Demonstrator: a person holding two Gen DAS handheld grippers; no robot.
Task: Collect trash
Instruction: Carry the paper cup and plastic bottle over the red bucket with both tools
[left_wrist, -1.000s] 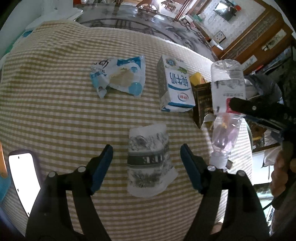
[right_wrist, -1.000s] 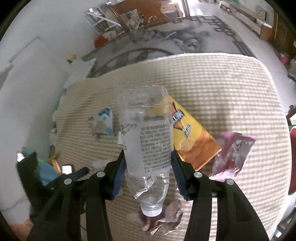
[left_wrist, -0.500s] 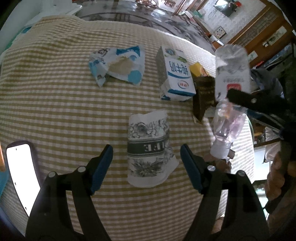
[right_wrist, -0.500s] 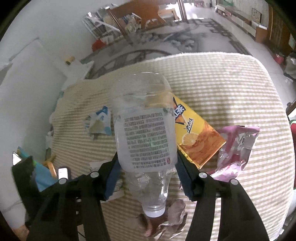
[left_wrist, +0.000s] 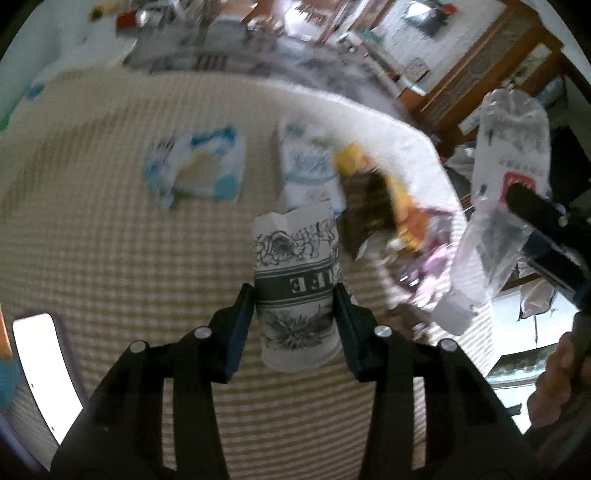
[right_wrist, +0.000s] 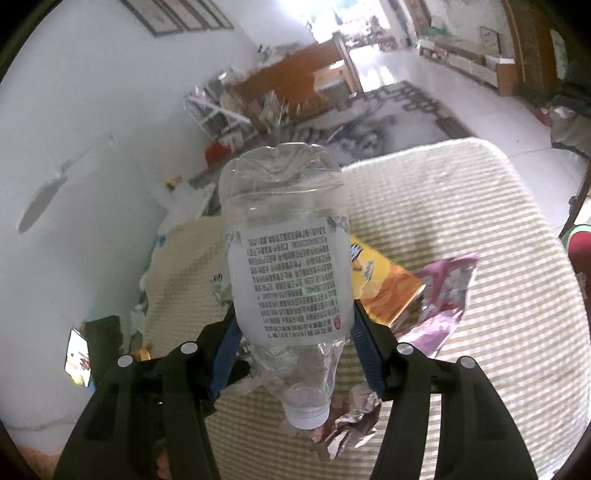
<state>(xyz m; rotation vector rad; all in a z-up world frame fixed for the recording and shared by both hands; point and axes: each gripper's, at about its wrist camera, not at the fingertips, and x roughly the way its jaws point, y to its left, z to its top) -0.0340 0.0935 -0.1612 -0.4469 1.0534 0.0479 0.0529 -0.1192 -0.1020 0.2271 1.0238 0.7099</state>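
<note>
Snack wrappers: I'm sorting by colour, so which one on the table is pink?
The crumpled pink wrapper, right of the orange chip bag; the third wrapper is blue-and-white.

the left gripper (left_wrist: 295, 306) has its jaws closing on a flattened paper cup (left_wrist: 297, 291) printed with flowers, pads against both sides. beyond the jaws, blurred on the checked bench (left_wrist: 92, 229), lie a blue and white wrapper (left_wrist: 199, 171), a milk carton (left_wrist: 308, 170) and a dark and yellow packet (left_wrist: 376, 199). right of the jaws, the right gripper (left_wrist: 546, 229) holds a clear plastic bottle (left_wrist: 502, 192) cap downward. a white phone (left_wrist: 44, 373) lies left of the jaws.
</note>
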